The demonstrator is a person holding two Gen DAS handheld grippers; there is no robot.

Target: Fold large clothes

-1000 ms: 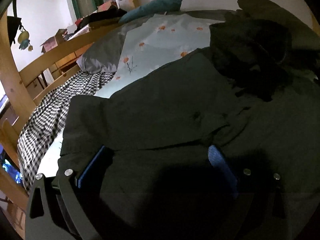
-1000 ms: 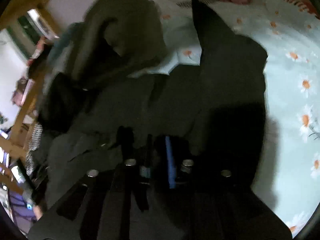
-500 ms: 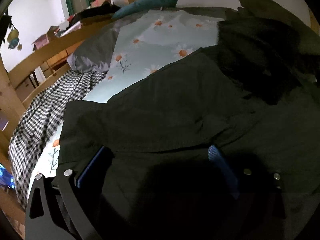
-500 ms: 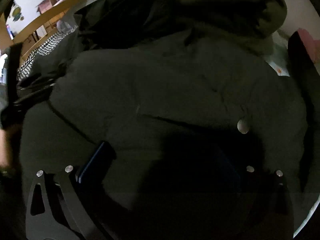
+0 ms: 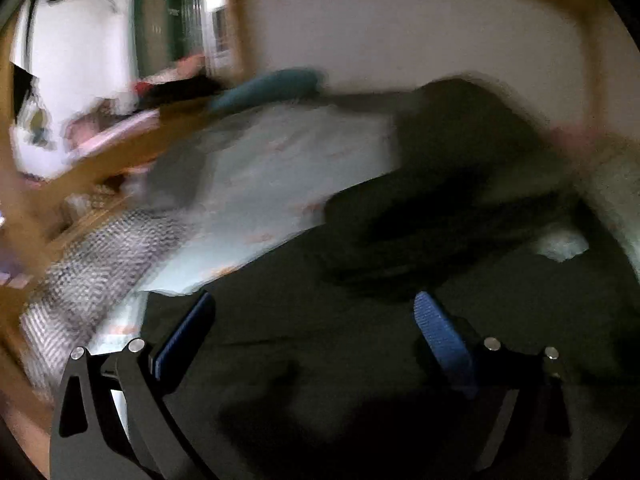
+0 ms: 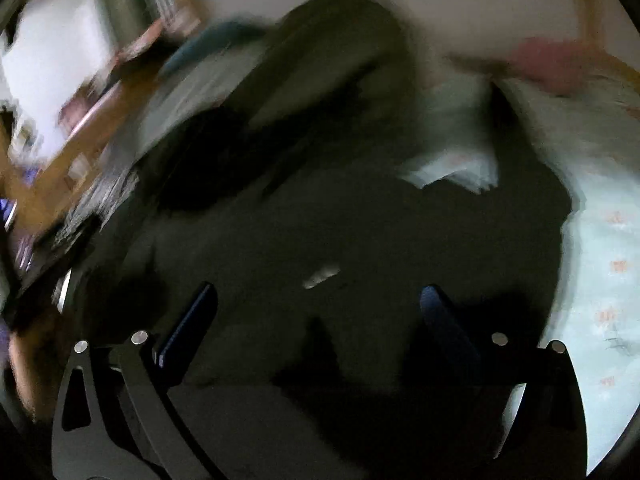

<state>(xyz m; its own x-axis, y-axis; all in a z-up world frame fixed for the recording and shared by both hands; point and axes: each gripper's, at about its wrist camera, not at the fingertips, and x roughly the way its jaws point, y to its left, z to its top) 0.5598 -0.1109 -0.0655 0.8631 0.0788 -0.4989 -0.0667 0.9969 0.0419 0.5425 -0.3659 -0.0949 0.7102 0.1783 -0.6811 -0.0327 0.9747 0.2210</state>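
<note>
Both views blurred vs before: right gripper [image 6: 316,316] just opened, fingers wide over dark jacket [image 6: 320,232]; left gripper [image 5: 314,328] fingers apart, w/ more bedsheet [image 5: 264,184] showing.

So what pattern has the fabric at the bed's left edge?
Black-and-white checked fabric, clearest in the left wrist view.

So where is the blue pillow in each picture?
Left wrist: the blue pillow lies upper middle, at the far end of the bed, just left of the dark coat.
Right wrist: the same pillow, blurred, sits upper left, behind the coat.
Shared landmark: the flowered sheet, pale beside the coat in both views.
</note>
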